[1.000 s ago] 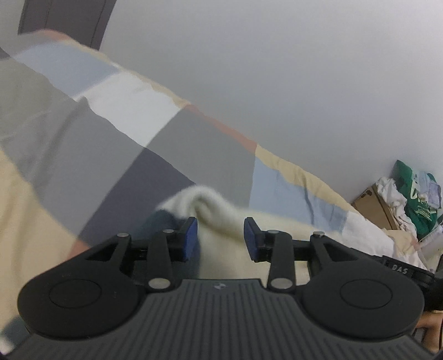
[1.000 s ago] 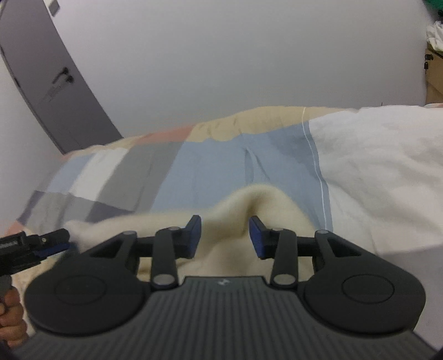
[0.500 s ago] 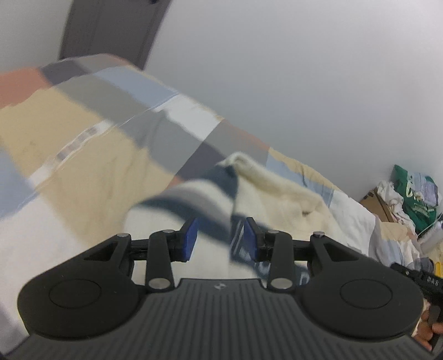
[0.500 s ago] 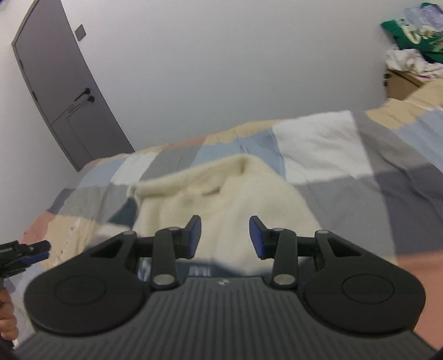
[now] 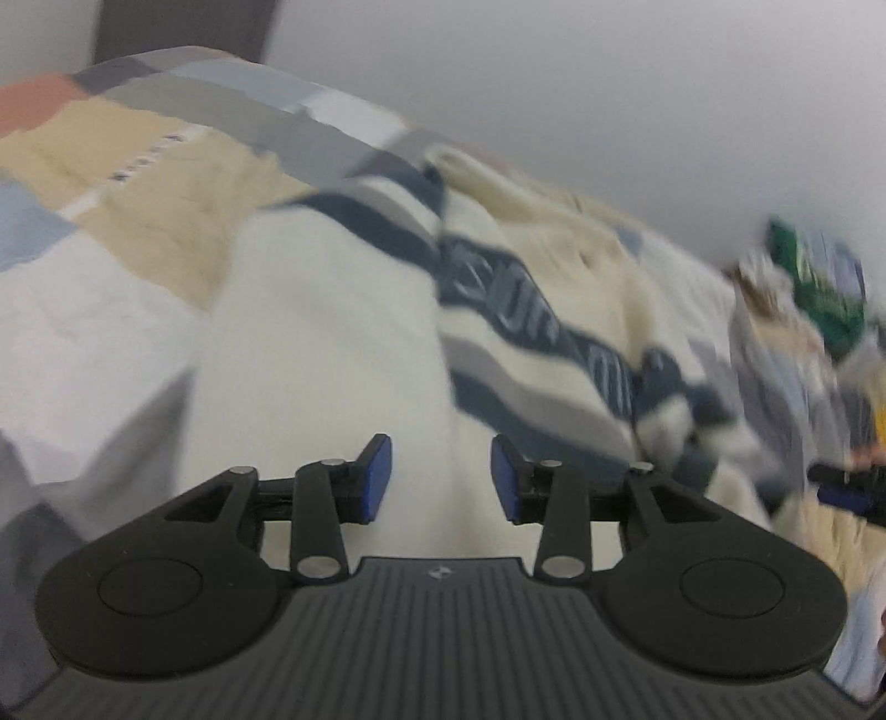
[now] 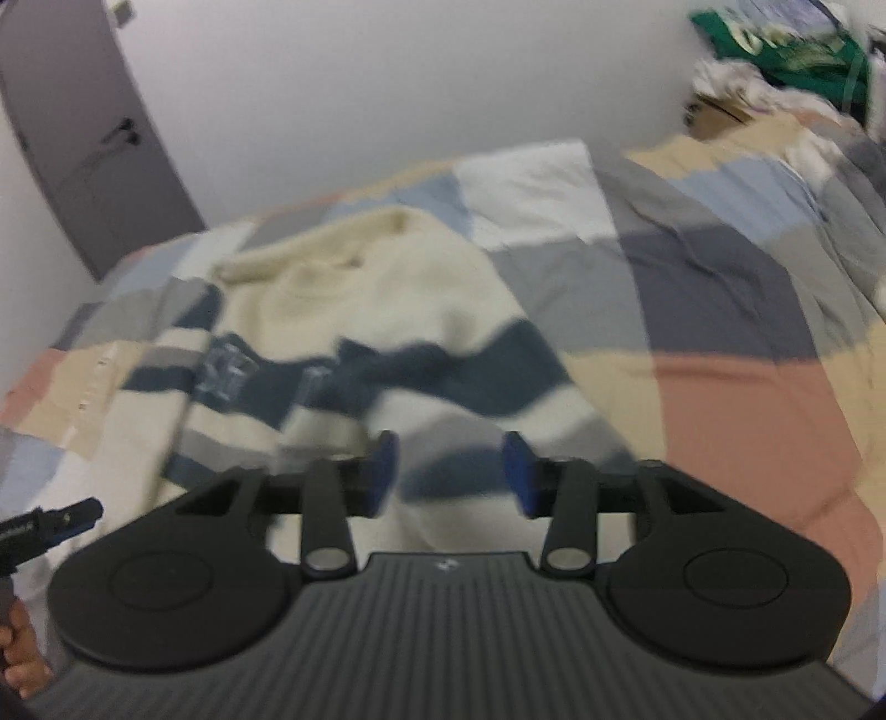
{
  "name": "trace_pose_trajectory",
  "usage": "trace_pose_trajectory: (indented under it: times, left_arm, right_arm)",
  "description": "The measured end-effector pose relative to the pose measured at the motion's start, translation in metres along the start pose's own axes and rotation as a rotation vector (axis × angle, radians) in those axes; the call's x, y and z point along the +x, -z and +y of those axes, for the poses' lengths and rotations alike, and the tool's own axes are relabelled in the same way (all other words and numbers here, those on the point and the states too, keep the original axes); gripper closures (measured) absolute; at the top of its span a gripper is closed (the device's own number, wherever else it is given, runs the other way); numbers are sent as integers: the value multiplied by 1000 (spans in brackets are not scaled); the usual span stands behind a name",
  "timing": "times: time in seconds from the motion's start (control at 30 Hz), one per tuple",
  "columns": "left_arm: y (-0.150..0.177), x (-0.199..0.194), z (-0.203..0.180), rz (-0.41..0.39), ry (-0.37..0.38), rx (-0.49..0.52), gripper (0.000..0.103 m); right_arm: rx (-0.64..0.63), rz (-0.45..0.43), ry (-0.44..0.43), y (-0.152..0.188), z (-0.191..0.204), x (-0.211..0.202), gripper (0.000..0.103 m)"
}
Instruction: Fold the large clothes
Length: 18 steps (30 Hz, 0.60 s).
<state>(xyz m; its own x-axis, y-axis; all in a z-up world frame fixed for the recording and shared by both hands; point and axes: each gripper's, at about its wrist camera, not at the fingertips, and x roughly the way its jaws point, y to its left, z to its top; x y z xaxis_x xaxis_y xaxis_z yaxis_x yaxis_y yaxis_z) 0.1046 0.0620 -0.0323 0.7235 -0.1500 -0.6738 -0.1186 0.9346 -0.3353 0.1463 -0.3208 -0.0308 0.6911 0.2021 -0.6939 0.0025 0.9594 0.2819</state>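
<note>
Bedroom; patchwork bed (image 6: 720, 310) under a plain white wall, frames motion-blurred.

Item, left gripper (image 5: 441, 479): jaws stood apart, blue pads either side of cream cloth. Whether the cloth passed between them or lay just beneath could not be told.

Item, right gripper (image 6: 449, 472): jaws likewise parted, over the striped lower part of the garment; contact not discernible.

Item, sweater (image 6: 354, 332): cream knit with navy and grey bands, spread on the bed. Hem end lay nearest both grippers, collar farthest, toward the wall; long axis therefore ran straight away from the jaws. Left gripper sat over the plain cream side, right over the banded side; neither judged nearer. One sleeve (image 6: 144, 399) trailed down the left side in the right view.

Item, far corner: clothes pile (image 6: 786, 50) and cardboard box (image 6: 714, 111).
</note>
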Motion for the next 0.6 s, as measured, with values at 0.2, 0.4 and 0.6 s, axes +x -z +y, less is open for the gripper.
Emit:
trace_pose_trajectory:
  times: [0.2, 0.4, 0.6]
  left_arm:
    - [10, 19, -18, 10, -54, 163, 47]
    - [13, 31, -25, 14, -116, 228, 48]
    - [24, 45, -41, 9, -245, 347, 59]
  right_arm:
    - [88, 73, -9, 13, -19, 25, 32]
    - [-41, 84, 53, 21, 1, 42, 31]
    - [-186, 89, 113, 27, 17, 46, 27]
